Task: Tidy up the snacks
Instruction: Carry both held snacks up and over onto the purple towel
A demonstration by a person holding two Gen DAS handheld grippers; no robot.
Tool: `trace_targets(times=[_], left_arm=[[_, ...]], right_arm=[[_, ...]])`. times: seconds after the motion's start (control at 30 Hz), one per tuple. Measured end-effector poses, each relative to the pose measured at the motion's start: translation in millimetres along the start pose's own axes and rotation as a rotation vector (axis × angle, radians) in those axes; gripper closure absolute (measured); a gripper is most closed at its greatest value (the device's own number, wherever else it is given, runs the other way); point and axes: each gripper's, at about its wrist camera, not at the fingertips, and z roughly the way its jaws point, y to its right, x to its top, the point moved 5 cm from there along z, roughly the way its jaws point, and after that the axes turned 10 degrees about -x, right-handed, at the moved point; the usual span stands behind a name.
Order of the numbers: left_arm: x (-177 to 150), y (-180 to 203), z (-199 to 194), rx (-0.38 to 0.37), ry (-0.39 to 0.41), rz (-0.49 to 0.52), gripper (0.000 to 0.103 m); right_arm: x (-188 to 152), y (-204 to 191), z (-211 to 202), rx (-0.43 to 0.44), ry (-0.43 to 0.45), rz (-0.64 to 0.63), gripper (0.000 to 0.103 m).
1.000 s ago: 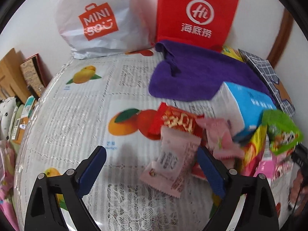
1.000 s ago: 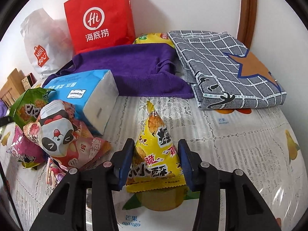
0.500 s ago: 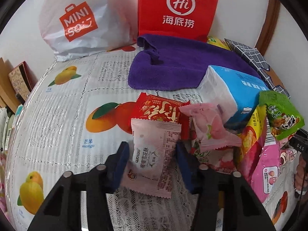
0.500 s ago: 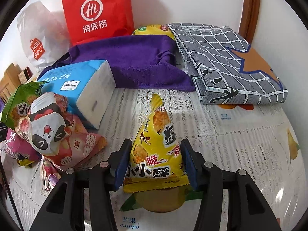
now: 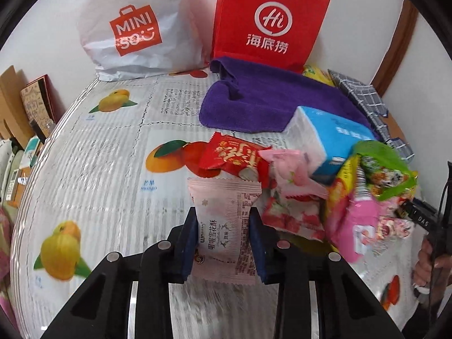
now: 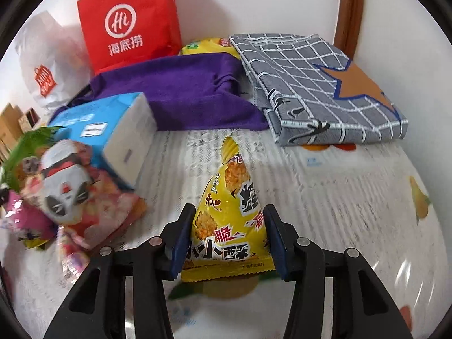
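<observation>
My left gripper (image 5: 223, 228) is shut on a pale pink snack packet (image 5: 224, 223), its blue pads pressed to both sides. Behind it lie a red snack packet (image 5: 231, 159), a pink strawberry packet (image 5: 291, 175) and a heap of green, yellow and pink snack bags (image 5: 375, 186). My right gripper (image 6: 228, 237) is shut on a yellow triangular crisp bag (image 6: 228, 220), which points away from me. The snack heap with a panda-print bag (image 6: 67, 186) lies to its left.
A blue tissue pack (image 5: 333, 138) (image 6: 113, 135), a purple towel (image 5: 268, 99) (image 6: 180, 90), a folded grey checked cloth (image 6: 316, 84), a red paper bag (image 5: 271, 22) (image 6: 130, 22) and a white Miniso bag (image 5: 132, 28) stand at the back on the fruit-print tablecloth (image 5: 93, 163).
My left gripper has moved in over the pale pink packet and closed on it. My right gripper keeps hold of the yellow bag and has shifted a little.
</observation>
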Motion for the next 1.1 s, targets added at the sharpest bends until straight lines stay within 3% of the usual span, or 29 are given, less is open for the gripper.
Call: trace_targets(times=[0.17, 0.5, 0.77, 1.1], left_arm=[[-2, 21, -22, -0.033, 0.023, 0.006, 0.071], [4, 86, -51, -0.112, 0.038, 0.073, 0.071], [38, 122, -59, -0.161, 0.061, 0.130, 0.071], [106, 122, -51, -0.156, 0.098, 0.131, 0.071]], right_arm=[[-3, 1, -33, -0.005, 0.042, 0.010, 0.055], [18, -9, -105, 0.093, 0.118, 0.017, 0.055], [52, -28, -125, 0.123, 0.163, 0.000, 0.055], [124, -51, -122, 0.158, 0.213, -0.023, 0.055]])
